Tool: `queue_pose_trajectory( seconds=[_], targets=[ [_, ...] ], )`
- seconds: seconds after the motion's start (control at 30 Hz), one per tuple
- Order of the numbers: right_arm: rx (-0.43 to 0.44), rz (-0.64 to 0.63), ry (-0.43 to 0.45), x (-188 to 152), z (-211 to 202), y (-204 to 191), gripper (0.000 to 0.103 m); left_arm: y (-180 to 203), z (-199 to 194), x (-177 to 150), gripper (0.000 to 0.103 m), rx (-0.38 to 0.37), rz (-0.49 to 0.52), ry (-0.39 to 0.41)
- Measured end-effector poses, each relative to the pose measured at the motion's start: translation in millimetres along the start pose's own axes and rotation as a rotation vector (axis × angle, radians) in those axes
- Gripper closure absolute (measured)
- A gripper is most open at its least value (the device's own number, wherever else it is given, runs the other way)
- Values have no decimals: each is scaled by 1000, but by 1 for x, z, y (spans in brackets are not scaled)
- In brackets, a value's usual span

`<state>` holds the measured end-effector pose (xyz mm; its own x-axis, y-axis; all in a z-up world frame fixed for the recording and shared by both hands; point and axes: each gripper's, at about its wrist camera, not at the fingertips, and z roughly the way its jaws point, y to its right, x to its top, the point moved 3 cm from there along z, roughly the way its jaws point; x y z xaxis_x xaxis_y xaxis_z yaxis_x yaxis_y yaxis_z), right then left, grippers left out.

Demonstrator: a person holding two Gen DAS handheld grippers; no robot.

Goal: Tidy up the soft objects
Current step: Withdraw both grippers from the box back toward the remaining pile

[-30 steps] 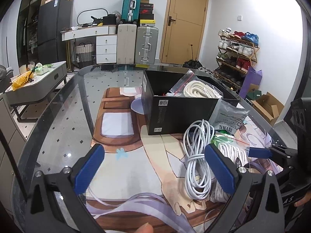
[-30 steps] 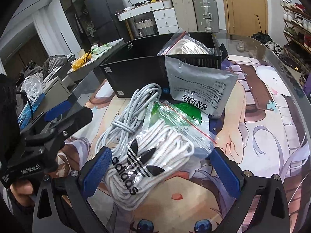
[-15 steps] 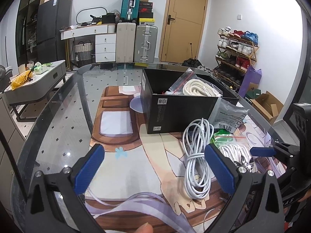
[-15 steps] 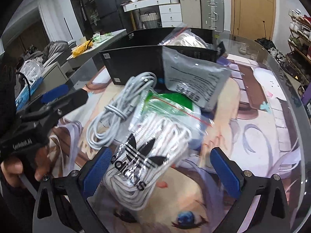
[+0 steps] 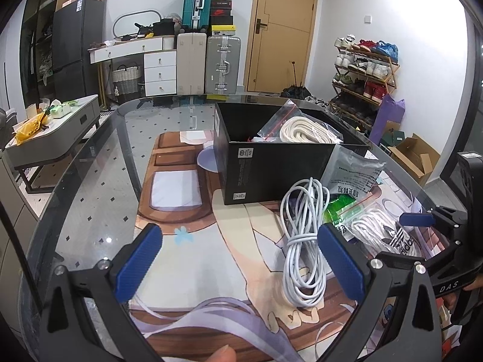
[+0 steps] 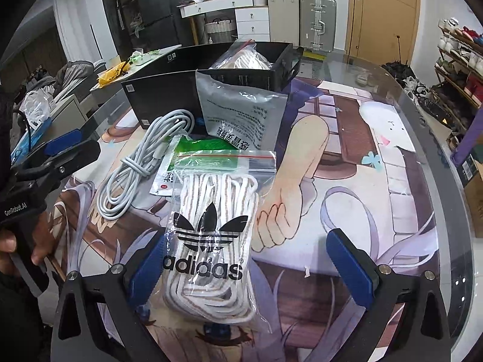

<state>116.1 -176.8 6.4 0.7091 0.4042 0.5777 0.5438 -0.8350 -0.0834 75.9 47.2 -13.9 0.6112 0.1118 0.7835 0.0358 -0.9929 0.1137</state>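
A clear zip bag of white laces with an adidas logo (image 6: pixel 211 235) lies on the printed mat. It sits inside my open right gripper (image 6: pixel 249 268), against the left finger. My left gripper (image 5: pixel 240 259) is open over the mat with nothing between its fingers. A coiled white cable (image 5: pixel 302 241) lies just inside its right finger. Beyond are a green packet (image 6: pixel 199 150) and a grey foil pouch (image 6: pixel 241 117) leaning on an open black box (image 5: pixel 271 175). The box holds a bagged cream rope (image 5: pixel 305 129). The laces bag (image 5: pixel 380 232) also shows in the left wrist view.
The mat covers a round glass table (image 5: pixel 90 196). A shoe rack (image 5: pixel 362 69) and cardboard boxes (image 5: pixel 413 157) stand to the right. Suitcases (image 5: pixel 223 63) and drawers stand by the far wall, and a low side table (image 5: pixel 51 138) is on the left. A hand (image 6: pixel 18 241) holds the left gripper.
The right gripper has shifted so the laces bag now lies lengthwise by its left finger instead of across the gap. The left gripper has hardly moved.
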Motion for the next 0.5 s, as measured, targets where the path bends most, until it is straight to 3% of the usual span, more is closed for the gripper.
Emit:
queue_pose_trajectory(
  seconds=[0.5],
  targets=[
    [-13,-74,20,-15,-7,-5,3,28,16,-2,0,-22,139,-117]
  ],
)
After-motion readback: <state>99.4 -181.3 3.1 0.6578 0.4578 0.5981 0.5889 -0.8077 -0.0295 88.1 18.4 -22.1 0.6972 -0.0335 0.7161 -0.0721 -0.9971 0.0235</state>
